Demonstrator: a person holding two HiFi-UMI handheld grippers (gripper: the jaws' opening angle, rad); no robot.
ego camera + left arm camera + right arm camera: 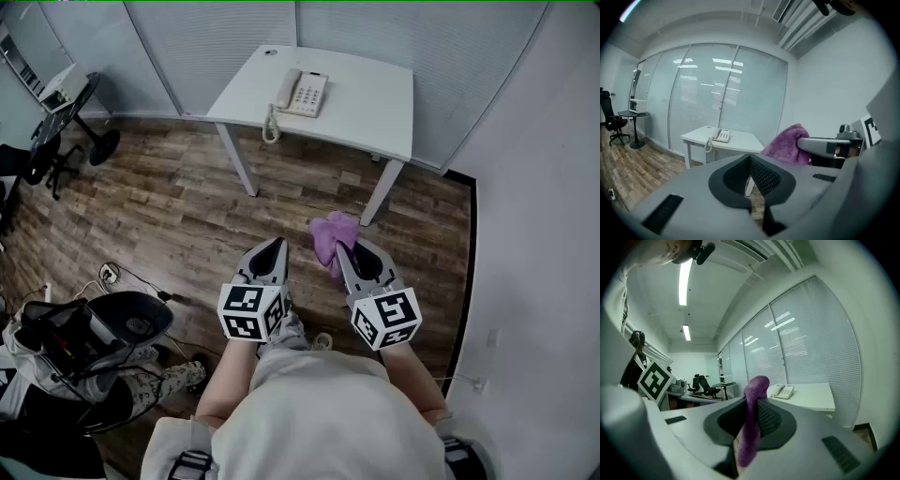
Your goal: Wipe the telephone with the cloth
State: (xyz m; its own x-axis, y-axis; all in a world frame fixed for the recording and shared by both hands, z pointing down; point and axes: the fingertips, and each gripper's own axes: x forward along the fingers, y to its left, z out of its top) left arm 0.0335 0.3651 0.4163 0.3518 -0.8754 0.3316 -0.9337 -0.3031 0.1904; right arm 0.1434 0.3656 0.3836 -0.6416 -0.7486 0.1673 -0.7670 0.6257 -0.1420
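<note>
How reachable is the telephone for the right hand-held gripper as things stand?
Probably not yet: the right hand-held gripper, shut on the purple cloth, hangs over the floor well short of the white table holding the telephone. Nothing stands between, so a step forward should do.

The head view looks steeply down onto a brown wood-plank floor (169,216), with a white rectangular table (375,103) far ahead. Each gripper view sits close behind its own jaws, facing that table and its cream corded telephone (302,92), shared by all three views.
</note>
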